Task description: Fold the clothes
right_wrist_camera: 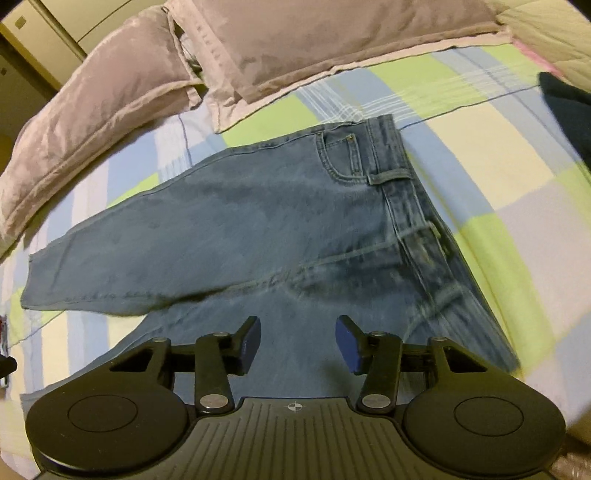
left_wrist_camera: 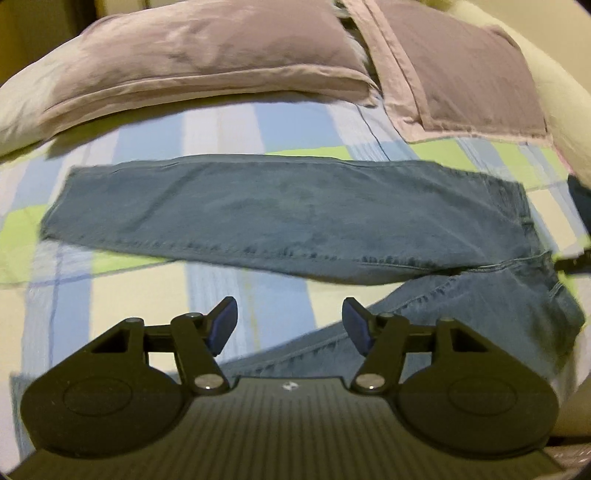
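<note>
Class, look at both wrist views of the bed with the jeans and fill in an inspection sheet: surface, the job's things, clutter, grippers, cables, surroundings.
Surface: bed with a checked sheet in blue, green and cream.
Job's things: blue jeans lying flat, legs spread apart, waistband to the right, one leg running left below the pillows, the other toward the cameras.
Clutter: dark cloth at the right edge; what it is cannot be told.
Grippers: left gripper open, holding nothing, over the sheet beside the near leg; right gripper open, holding nothing, above the jeans.
Cables: nothing seen.
Surroundings: two mauve pillows at the head of the bed; pale quilt at the right; cabinet doors at upper left.
</note>
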Demonstrator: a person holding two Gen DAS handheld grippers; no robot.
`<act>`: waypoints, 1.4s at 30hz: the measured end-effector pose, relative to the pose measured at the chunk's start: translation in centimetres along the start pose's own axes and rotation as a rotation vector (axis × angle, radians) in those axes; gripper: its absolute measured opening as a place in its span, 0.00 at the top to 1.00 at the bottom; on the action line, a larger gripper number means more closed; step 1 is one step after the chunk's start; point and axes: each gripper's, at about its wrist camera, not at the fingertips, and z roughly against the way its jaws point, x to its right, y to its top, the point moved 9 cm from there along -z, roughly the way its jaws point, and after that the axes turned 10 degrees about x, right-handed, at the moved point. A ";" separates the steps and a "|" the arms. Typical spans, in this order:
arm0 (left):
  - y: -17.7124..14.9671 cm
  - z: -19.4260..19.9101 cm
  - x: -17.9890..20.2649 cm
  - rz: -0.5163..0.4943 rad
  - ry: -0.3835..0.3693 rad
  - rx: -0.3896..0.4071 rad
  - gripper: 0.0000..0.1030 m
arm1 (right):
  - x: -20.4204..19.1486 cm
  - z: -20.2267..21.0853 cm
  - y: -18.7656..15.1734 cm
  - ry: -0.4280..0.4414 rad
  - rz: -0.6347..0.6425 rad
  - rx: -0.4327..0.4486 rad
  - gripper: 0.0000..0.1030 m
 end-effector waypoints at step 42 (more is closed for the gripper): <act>9.6 -25.5 -0.9 -0.697 -0.302 0.013 0.96 | 2.1 -20.1 14.7 0.165 0.785 -0.009 0.82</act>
